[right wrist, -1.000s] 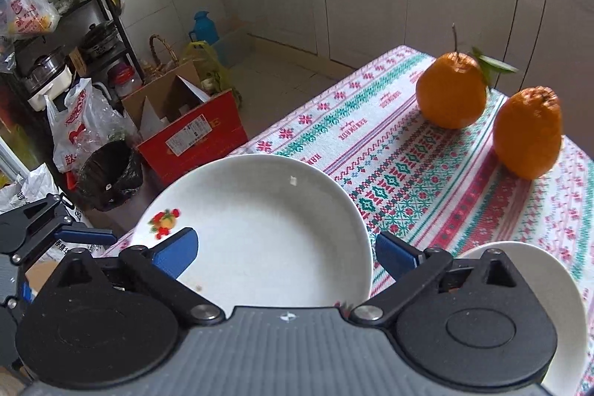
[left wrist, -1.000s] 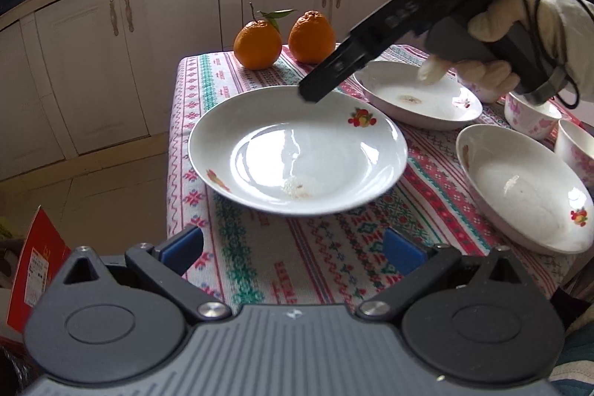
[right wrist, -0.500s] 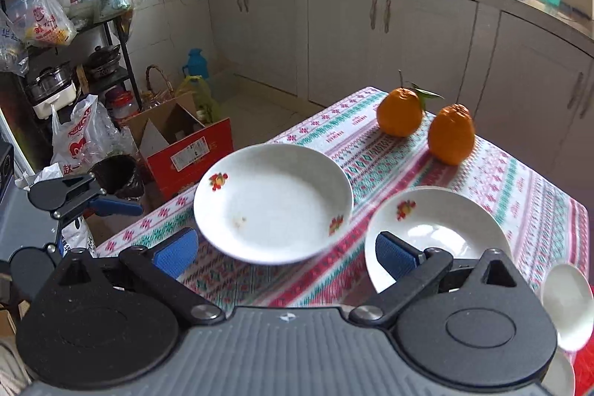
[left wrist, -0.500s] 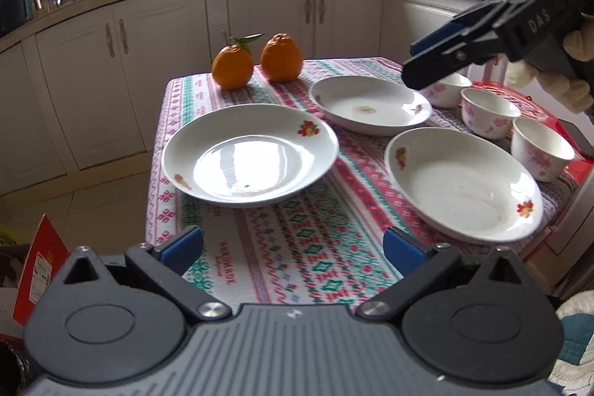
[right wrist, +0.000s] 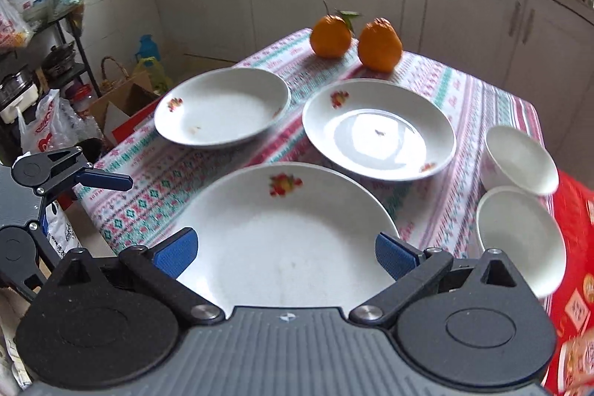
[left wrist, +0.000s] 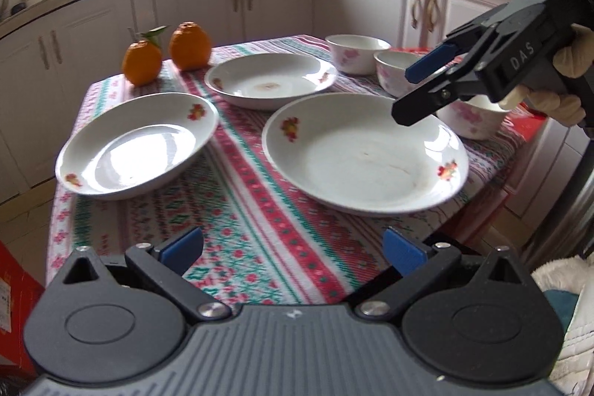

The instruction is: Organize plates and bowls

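Observation:
Three white flowered plates lie apart on the patterned tablecloth: a left plate (left wrist: 133,158) (right wrist: 222,106), a far plate (left wrist: 271,80) (right wrist: 378,128) and a near right plate (left wrist: 364,154) (right wrist: 286,232). Three small flowered bowls (left wrist: 356,52) (left wrist: 401,73) (left wrist: 475,121) stand at the right; two bowls (right wrist: 519,158) (right wrist: 519,236) show in the right wrist view. My right gripper (left wrist: 412,88) (right wrist: 287,253) hovers open above the near right plate's far rim. My left gripper (left wrist: 291,245) is open and holds nothing, at the table's front edge; one of its fingers (right wrist: 107,179) shows off the table's left side.
Two oranges (left wrist: 143,62) (left wrist: 189,41) sit at the table's far corner. A red surface (right wrist: 575,221) adjoins the table beside the bowls. Cardboard boxes (right wrist: 122,106) and bags (right wrist: 44,128) crowd the floor on the left. White cabinets (left wrist: 282,2) run behind.
My right gripper moved from above the left plate over to the near right plate. My left gripper pulled back and turned right, bringing all three plates and the bowls into view.

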